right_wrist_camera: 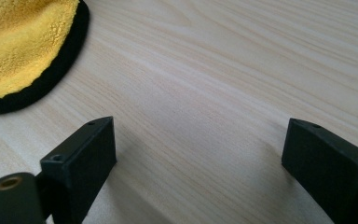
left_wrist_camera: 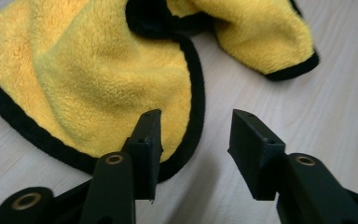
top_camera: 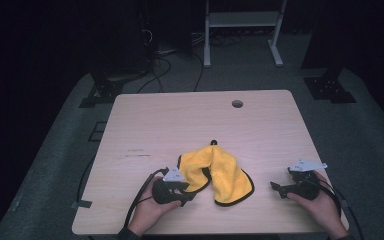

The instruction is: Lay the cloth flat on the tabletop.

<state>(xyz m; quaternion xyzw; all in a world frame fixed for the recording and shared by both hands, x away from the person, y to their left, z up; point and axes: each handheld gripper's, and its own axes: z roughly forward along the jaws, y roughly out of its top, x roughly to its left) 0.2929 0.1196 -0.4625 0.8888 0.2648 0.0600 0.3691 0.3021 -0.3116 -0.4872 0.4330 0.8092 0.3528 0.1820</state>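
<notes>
We see the table [top_camera: 200,125] lit from above while the upper frame sinks into darkness. Our gripper views stay bright, with foreground jaws slightly soft.

Surface: light wood-grain table [top_camera: 160,125], rounded corners, stood on grey floor [top_camera: 360,150].
Tabletop hole: round cable hole [top_camera: 237,104] at far edge, right of centre.
Mark: faint small print [top_camera: 137,153] left of centre, unreadable.
On table: one yellow cloth [top_camera: 220,172] with black trim, crumpled, folded into an arch shape, near-centre.
Cloth edges: black border [left_wrist_camera: 193,98] curled along near lobe; second lobe [left_wrist_camera: 265,37] lay farther off.
Small dark bit: black tab [top_camera: 213,142] at cloth's far tip, touching wood.
Right side: bare wood [right_wrist_camera: 223,93] beside cloth's rim [right_wrist_camera: 51,70].
Far half: nothing lay there.
</notes>
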